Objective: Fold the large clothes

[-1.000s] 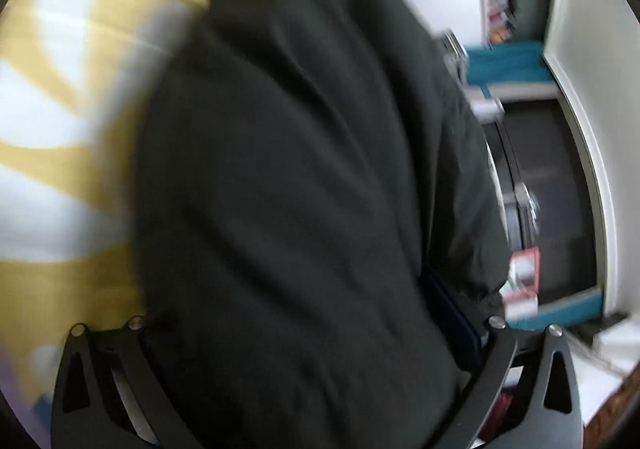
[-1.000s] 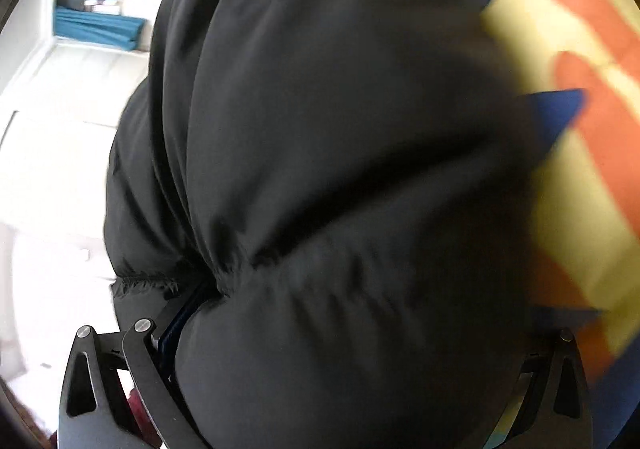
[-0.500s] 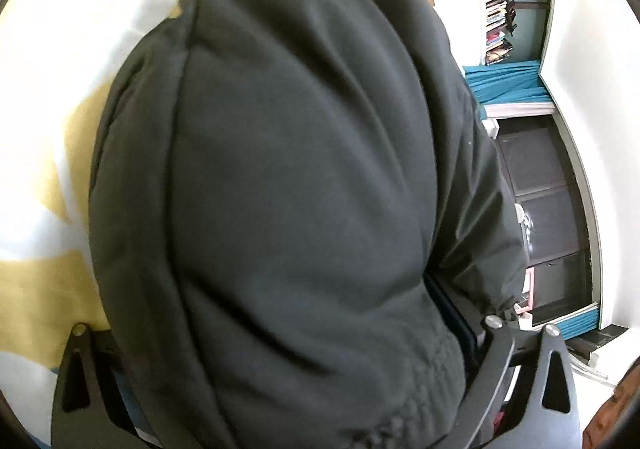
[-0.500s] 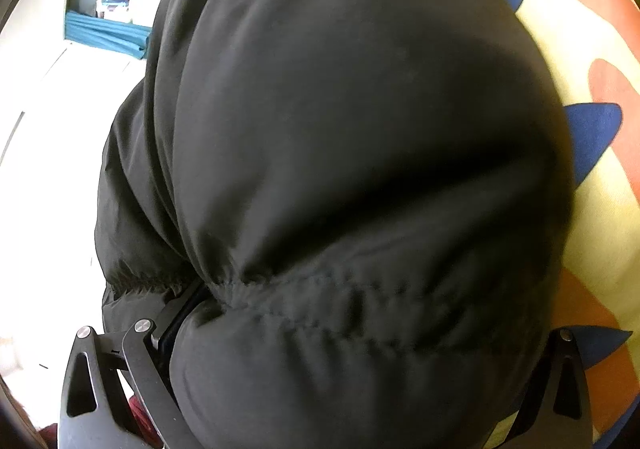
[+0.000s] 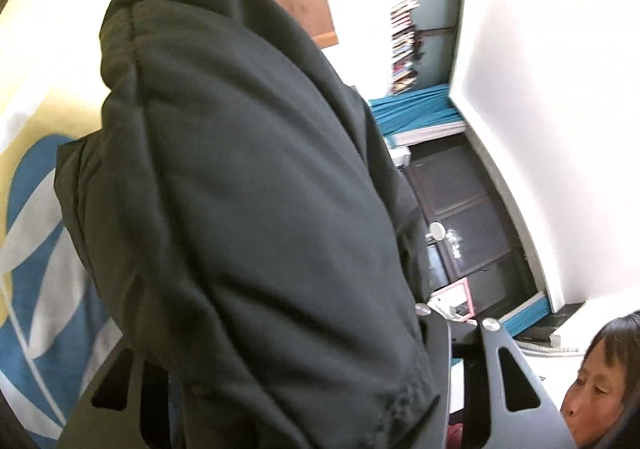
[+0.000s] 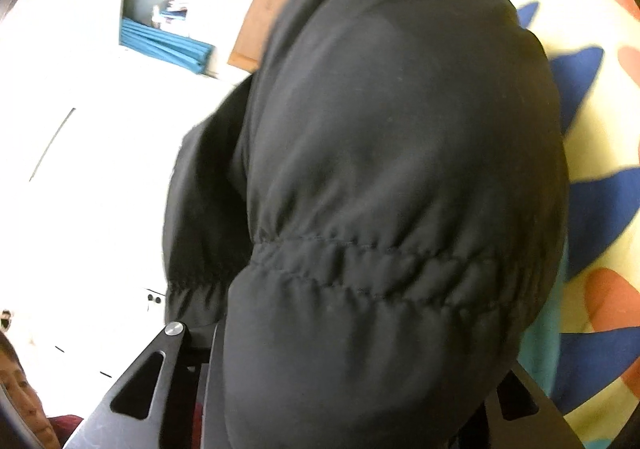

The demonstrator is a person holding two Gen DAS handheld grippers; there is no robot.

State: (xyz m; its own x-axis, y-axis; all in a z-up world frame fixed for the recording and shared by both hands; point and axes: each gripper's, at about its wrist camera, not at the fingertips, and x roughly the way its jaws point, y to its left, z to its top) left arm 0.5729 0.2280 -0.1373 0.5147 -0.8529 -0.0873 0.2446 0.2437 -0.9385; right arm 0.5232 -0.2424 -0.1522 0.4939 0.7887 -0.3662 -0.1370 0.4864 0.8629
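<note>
Left wrist shows dark cabinet; right wrist, jacket's gathered seam.

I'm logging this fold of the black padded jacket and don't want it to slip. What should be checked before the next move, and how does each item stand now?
1. Left tongs closed on black padded jacket, jaws just narrowed: ok.
2. Right tongs gripping jacket, jaws just narrowed: ok.
3. Jacket lying flat: not ok, bunched.
4. Patterned bedspread free beside jacket: ok.
5. Fingertips visible: not ok, buried in fabric.
6. Zipper closed: cannot tell.
</note>
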